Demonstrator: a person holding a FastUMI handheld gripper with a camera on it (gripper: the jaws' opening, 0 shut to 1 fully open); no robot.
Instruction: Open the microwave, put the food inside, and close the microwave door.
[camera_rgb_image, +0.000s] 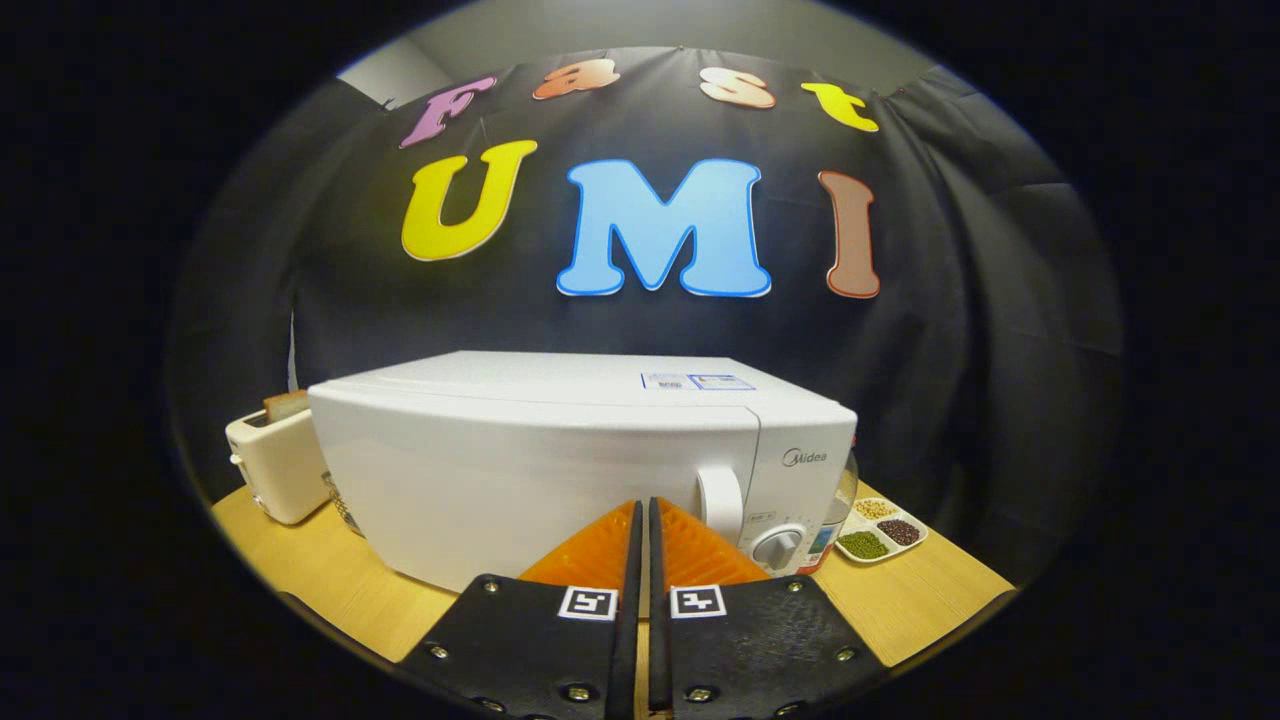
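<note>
A white microwave (560, 450) stands on the wooden table (300, 570) just ahead of me, its door closed. The door's white handle (720, 500) sits to the right of my fingertips, with the round knob (778, 547) of the control panel lower right of it. My gripper (641, 512) is shut, its two fingers pressed together with nothing between them, and the tips are close to the door's lower front, left of the handle. No food item is identifiable in front of the microwave.
A white toaster (275, 460) with a slice of bread in it stands left of the microwave. A white divided tray (880, 530) with beans and grains lies on the table to the right, behind the microwave's corner. A clear jar (838, 510) is partly hidden there.
</note>
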